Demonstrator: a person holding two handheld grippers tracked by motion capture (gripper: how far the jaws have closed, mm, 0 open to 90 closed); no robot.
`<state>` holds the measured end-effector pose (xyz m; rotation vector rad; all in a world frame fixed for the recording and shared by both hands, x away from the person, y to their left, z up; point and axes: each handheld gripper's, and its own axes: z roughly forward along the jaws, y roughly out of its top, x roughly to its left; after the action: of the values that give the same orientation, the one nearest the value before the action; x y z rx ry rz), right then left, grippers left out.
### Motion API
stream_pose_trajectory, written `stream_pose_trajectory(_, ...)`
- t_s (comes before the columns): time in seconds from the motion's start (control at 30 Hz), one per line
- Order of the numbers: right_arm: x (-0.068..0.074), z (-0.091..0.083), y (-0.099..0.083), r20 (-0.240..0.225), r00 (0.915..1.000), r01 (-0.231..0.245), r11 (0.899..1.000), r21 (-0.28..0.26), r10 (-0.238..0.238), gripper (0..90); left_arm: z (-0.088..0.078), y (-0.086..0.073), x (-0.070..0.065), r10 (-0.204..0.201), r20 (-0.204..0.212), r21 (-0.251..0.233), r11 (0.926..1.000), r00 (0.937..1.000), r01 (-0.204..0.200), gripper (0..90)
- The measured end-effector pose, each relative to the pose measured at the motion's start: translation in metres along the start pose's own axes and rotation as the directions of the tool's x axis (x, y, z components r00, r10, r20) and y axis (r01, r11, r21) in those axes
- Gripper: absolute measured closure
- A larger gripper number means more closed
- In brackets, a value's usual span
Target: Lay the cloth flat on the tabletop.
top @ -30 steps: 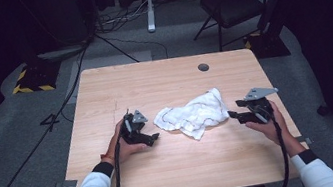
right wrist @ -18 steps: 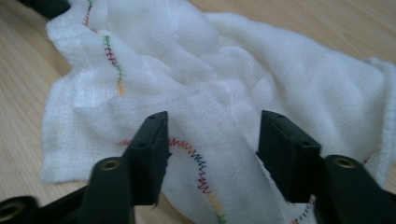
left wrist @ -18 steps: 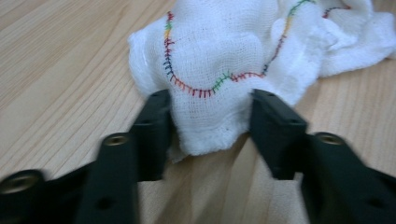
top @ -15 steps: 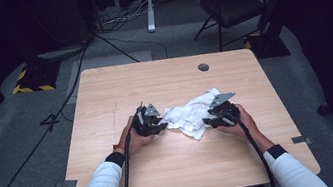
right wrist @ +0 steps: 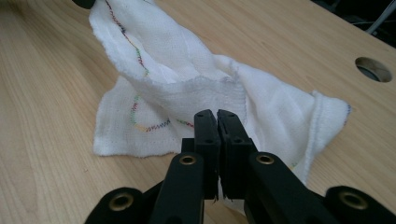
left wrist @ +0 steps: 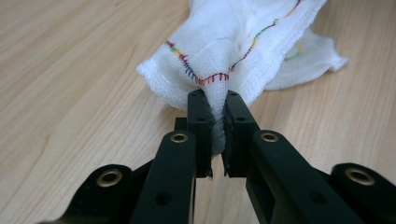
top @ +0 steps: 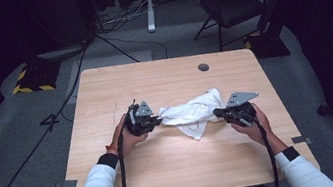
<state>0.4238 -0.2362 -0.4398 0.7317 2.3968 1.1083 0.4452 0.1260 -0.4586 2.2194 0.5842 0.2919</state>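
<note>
1. High view: a dark room with a chair (top: 229, 5) and floor cables lies behind a light wooden worktop (top: 182, 172) with a round hole (top: 203, 67) near its far edge. A white cloth (top: 193, 112) lies crumpled at the middle of the worktop, stretched between the left claw (top: 156, 122) and the right claw (top: 218, 112). Each claw meets the cloth at one end, likely so that it can be pulled open between them. Both sets of jaws have just been closing, with cloth between them.

2. Left claw view: the jaws stand narrow, pinching a fold of the cloth (left wrist: 243, 42) just below its coloured stitched hem (left wrist: 205, 78). The pinched end rises off the wood, while a flap farther off lies flat. A grip at the hem probably gives a firm hold on a corner.

3. Right claw view: the jaws are nearly together on the near edge of the cloth (right wrist: 187, 88), which humps up ahead of them and spreads flat to either side. The hole (right wrist: 373, 69) sits well beyond at the right.
</note>
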Motion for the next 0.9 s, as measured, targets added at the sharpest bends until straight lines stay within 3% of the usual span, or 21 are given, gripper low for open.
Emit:
stream_pose_trajectory(0.13, 0.000, -0.010, -0.001, -0.009, 1.0000, 0.002, 1.000, -0.014, -0.002, 87.7, -0.005, 0.003, -0.007, 0.017, 0.008, -0.002, 0.9999, 0.9998, -0.017, 83.7)
stream_pose_trajectory(0.2, 0.003, -0.017, -0.004, -0.028, 0.9995, 0.013, 1.000, -0.013, -0.014, 87.8, -0.010, 0.003, -0.017, 0.057, 0.031, 0.009, 0.9983, 0.9979, -0.057, 83.7)
stream_pose_trajectory(0.23, 0.003, -0.017, -0.004, -0.028, 0.9995, 0.013, 1.000, -0.013, -0.014, 87.8, -0.010, 0.003, -0.017, 0.057, 0.031, 0.009, 0.9983, 0.9979, -0.057, 83.7)
stream_pose_trajectory(0.33, 0.007, -0.025, -0.011, -0.057, 0.9980, 0.027, 1.000, -0.002, -0.027, 87.8, -0.013, 0.000, -0.029, 0.065, 0.074, 0.013, 0.9977, 0.9951, -0.066, 83.6)
stream_pose_trajectory(0.37, 0.010, -0.029, -0.018, -0.076, 0.9965, 0.036, 0.999, 0.020, -0.035, 87.7, -0.012, -0.002, -0.042, 0.080, 0.106, 0.026, 0.9962, 0.9911, -0.083, 83.5)
stream_pose_trajectory(0.4, 0.010, -0.029, -0.018, -0.076, 0.9965, 0.036, 0.999, 0.020, -0.035, 87.7, -0.012, -0.002, -0.042, 0.080, 0.106, 0.026, 0.9962, 0.9911, -0.083, 83.4)
stream_pose_trajectory(0.43, 0.014, -0.033, -0.026, -0.085, 0.9953, 0.050, 0.998, 0.046, -0.046, 87.7, -0.009, -0.004, -0.056, 0.109, 0.138, 0.046, 0.9922, 0.9845, -0.116, 83.3)
stream_pose_trajectory(0.47, 0.015, -0.035, -0.030, -0.089, 0.9952, 0.048, 0.997, 0.054, -0.043, 87.7, -0.009, -0.004, -0.056, 0.109, 0.138, 0.046, 0.9922, 0.9845, -0.116, 83.2)
stream_pose_trajectory(0.53, 0.016, -0.037, -0.034, -0.092, 0.9950, 0.045, 0.997, 0.064, -0.039, 87.7, -0.005, -0.006, -0.072, 0.135, 0.157, 0.076, 0.9860, 0.9783, -0.149, 83.0)
stream_pose_trajectory(0.57, 0.019, -0.040, -0.043, -0.096, 0.9948, 0.042, 0.996, 0.081, -0.035, 87.6, -0.002, -0.008, -0.085, 0.162, 0.181, 0.106, 0.9773, 0.9700, -0.183, 82.6)
stream_pose_trajectory(0.6, 0.019, -0.040, -0.043, -0.096, 0.9948, 0.042, 0.996, 0.081, -0.035, 87.6, -0.002, -0.008, -0.085, 0.162, 0.181, 0.106, 0.9773, 0.9700, -0.183, 82.4)
stream_pose_trajectory(0.63, 0.023, -0.043, -0.050, -0.102, 0.9942, 0.044, 0.994, 0.100, -0.033, 87.6, 0.000, -0.009, -0.096, 0.169, 0.209, 0.113, 0.9741, 0.9631, -0.196, 82.4)
stream_pose_trajectory(0.67, 0.025, -0.045, -0.054, -0.106, 0.9939, 0.042, 0.993, 0.109, -0.030, 87.4, 0.000, -0.009, -0.096, 0.169, 0.209, 0.113, 0.9741, 0.9631, -0.196, 82.2)
stream_pose_trajectory(0.73, 0.027, -0.046, -0.057, -0.106, 0.9938, 0.045, 0.992, 0.118, -0.033, 87.3, 0.002, -0.011, -0.105, 0.161, 0.241, 0.126, 0.9727, 0.9572, -0.195, 81.4)
stream_pose_trajectory(0.77, 0.029, -0.048, -0.064, -0.106, 0.9939, 0.045, 0.990, 0.135, -0.030, 86.9, 0.005, -0.013, -0.112, 0.168, 0.269, 0.138, 0.9677, 0.9484, -0.211, 79.8)
stream_pose_trajectory(0.8, 0.029, -0.048, -0.064, -0.106, 0.9939, 0.045, 0.990, 0.135, -0.030, 86.9, 0.005, -0.013, -0.112, 0.168, 0.269, 0.138, 0.9677, 0.9484, -0.211, 78.7)
stream_pose_trajectory(0.83, 0.030, -0.048, -0.067, -0.107, 0.9938, 0.045, 0.988, 0.148, -0.030, 86.5, 0.005, -0.014, -0.115, 0.174, 0.284, 0.149, 0.9636, 0.9431, -0.222, 78.7)
stream_pose_trajectory(0.9, 0.031, -0.050, -0.076, -0.106, 0.9942, 0.036, 0.983, 0.181, -0.016, 83.7, 0.004, -0.015, -0.120, 0.173, 0.285, 0.158, 0.9617, 0.9428, -0.224, 69.0)
